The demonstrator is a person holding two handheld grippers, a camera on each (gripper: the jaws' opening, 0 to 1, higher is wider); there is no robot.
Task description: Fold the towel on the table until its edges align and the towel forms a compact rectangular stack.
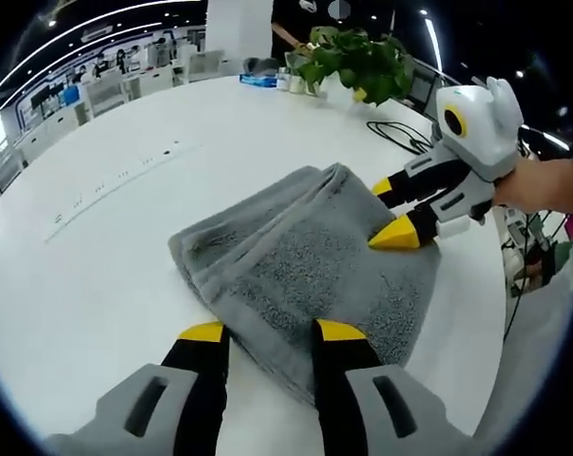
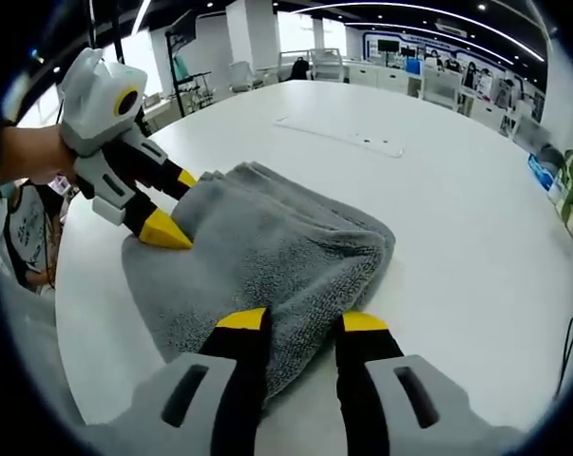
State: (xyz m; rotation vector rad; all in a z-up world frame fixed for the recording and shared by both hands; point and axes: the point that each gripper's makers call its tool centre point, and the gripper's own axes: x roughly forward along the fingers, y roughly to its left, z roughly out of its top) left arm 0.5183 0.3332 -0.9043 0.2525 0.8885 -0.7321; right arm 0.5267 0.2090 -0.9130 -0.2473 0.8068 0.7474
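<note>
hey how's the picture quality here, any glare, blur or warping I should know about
Left gripper view: fisheye bends the white table edge; ceiling light strips glare, the grey towel stays sharp, the potted plant softer. Right gripper view: same warping, bright ceiling strips, soft shadow under the left gripper on the towel; background desks blurred.

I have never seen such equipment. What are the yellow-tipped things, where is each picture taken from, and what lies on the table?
No robot is here: a person holds one hand tool in each hand. Each tool carries a camera looking along its two yellow-tipped fingers. The left gripper rises at the bottom of the left gripper view; the right gripper likewise in its own view. Each also appears in the other's picture. On the white table lies a grey towel, already folded over. Both grippers stand open at opposite towel edges; whether either grips it, I cannot tell. Behind are a green plant and a black cable.
</note>
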